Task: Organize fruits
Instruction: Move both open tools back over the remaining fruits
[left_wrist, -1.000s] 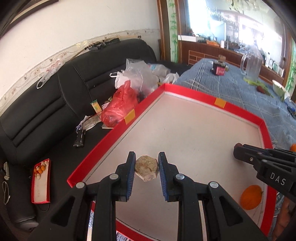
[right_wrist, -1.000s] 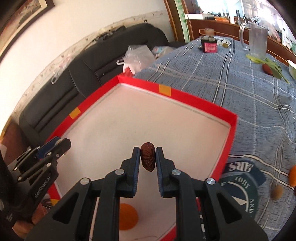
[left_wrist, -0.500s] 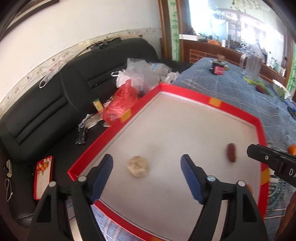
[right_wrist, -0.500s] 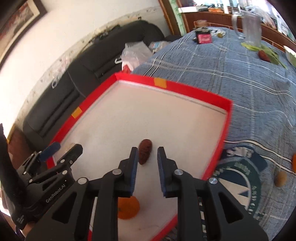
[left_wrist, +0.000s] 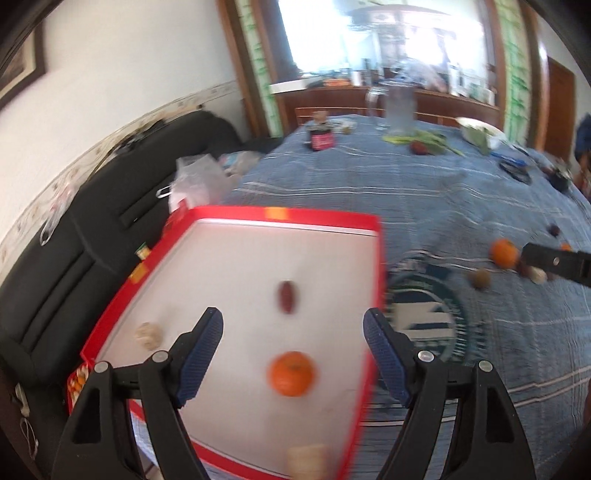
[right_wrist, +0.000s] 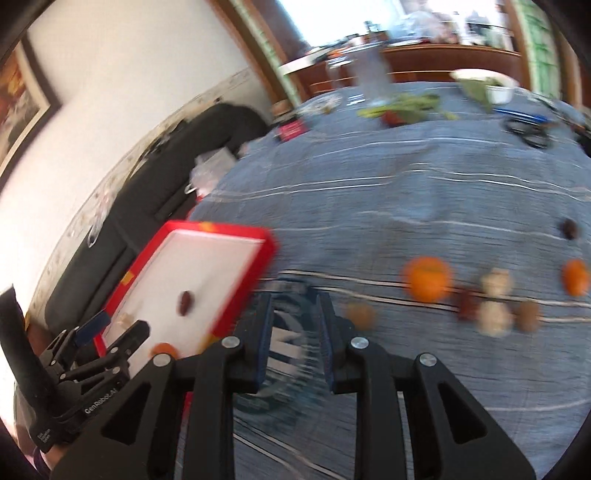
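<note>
A red-rimmed white tray (left_wrist: 325, 216) lies on the blue tablecloth. In it are a dark red date (left_wrist: 287, 296), an orange (left_wrist: 291, 373), a pale walnut (left_wrist: 149, 334) at the left and another pale fruit (left_wrist: 308, 458) at the near edge. My left gripper (left_wrist: 293, 345) is open and empty above the tray. My right gripper (right_wrist: 294, 332) is open and empty over the cloth right of the tray (right_wrist: 269, 240). Loose fruit lies on the cloth: oranges (right_wrist: 426, 277), pale walnuts (right_wrist: 493, 317), brown fruits (right_wrist: 360, 315).
A black sofa (left_wrist: 92, 221) with plastic bags runs along the table's left side. A glass jug (left_wrist: 399, 109), a red can (left_wrist: 321, 138), greens (left_wrist: 432, 140) and a bowl stand at the far end. The right gripper's tip (left_wrist: 554, 260) shows at the right.
Both grippers have let go: the walnut and the date now lie in the tray. Both grippers pulled back and swung right; the right one now faces the loose fruit on the cloth.
</note>
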